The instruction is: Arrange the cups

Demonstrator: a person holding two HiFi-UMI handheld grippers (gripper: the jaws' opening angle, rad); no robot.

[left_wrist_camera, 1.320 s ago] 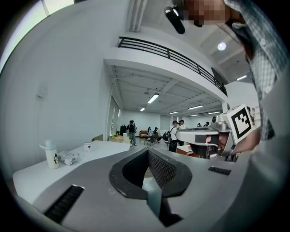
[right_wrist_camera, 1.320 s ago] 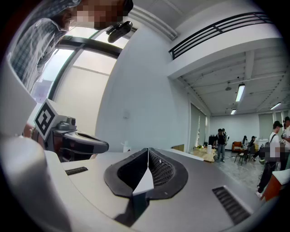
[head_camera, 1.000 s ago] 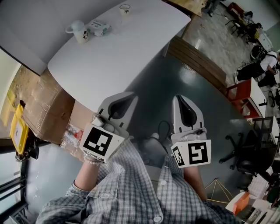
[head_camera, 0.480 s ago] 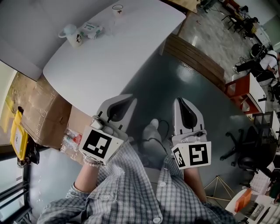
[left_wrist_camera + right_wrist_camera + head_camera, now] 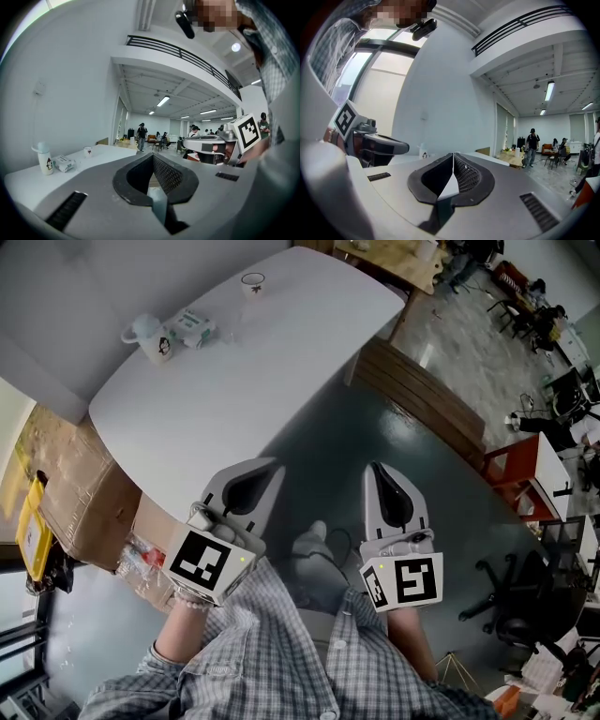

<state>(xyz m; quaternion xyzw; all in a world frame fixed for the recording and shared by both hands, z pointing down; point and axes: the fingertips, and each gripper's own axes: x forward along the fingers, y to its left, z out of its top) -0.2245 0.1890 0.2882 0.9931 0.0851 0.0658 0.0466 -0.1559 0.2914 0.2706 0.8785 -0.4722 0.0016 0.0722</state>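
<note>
Head view: left gripper [image 5: 270, 467] and right gripper [image 5: 378, 471] are both closed and empty; mug [image 5: 150, 337] and small cup [image 5: 252, 281] stand well ahead, so approach first, then open.

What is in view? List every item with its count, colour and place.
table: one, white, ahead of the person.
lidded cup: one, white with a dark figure, table's far left.
packet: one, white and green, beside the lidded cup.
small cup: one, white, table's far edge, apart from the others.
cardboard boxes: count unclear, brown, floor left of the table.
office chair: one, black, floor at right.
shirt: one, grey check, bottom of the head view.
left gripper: one, white, jaws together, empty.
right gripper: one, white, jaws together, empty.
</note>
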